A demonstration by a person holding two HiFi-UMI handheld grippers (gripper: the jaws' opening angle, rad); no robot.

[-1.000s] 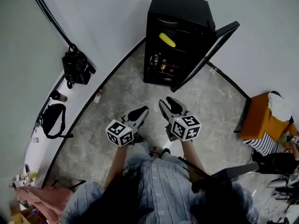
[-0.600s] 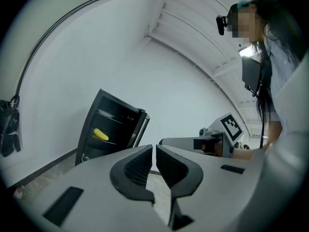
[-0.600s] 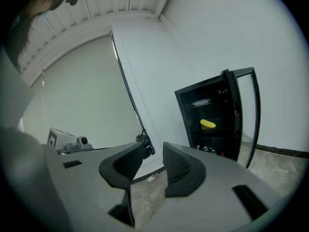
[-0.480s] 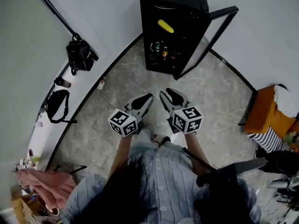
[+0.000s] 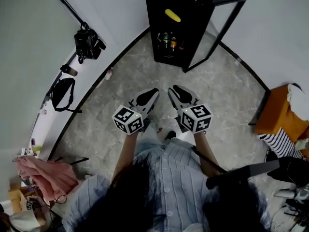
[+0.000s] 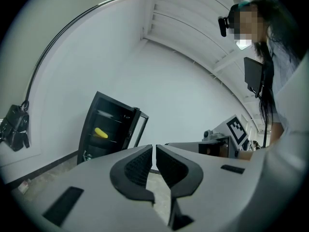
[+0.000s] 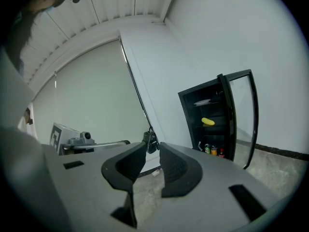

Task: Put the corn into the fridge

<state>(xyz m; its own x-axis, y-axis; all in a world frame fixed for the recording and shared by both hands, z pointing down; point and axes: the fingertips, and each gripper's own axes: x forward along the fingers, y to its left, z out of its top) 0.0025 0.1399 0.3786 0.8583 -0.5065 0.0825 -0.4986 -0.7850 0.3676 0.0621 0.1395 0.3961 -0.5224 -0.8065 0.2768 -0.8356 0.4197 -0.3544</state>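
The yellow corn (image 5: 173, 15) lies on an upper shelf of the black fridge (image 5: 155, 28), whose glass door (image 5: 218, 29) stands open to the right. The left gripper view shows the corn (image 6: 100, 133) far off at the left, and the right gripper view shows the corn (image 7: 208, 122) inside the fridge (image 7: 190, 111). Both grippers are held side by side over the floor, well short of the fridge. My left gripper (image 5: 150, 94) (image 6: 154, 148) is shut on nothing. My right gripper (image 5: 177, 92) (image 7: 152, 147) has a narrow gap and its jaws are closing, with nothing between them.
Drink cans (image 5: 169, 39) stand at the fridge's bottom. Two black bags (image 5: 88, 42) (image 5: 62, 94) hang along the left wall, and a small bottle (image 5: 108, 74) lies at its foot. An orange box (image 5: 276, 120) sits at the right, pink cloth (image 5: 46, 178) at the lower left.
Both grippers and the person have drawn back from the fridge, which now sits higher and farther in the head view. The corn stays on its shelf.
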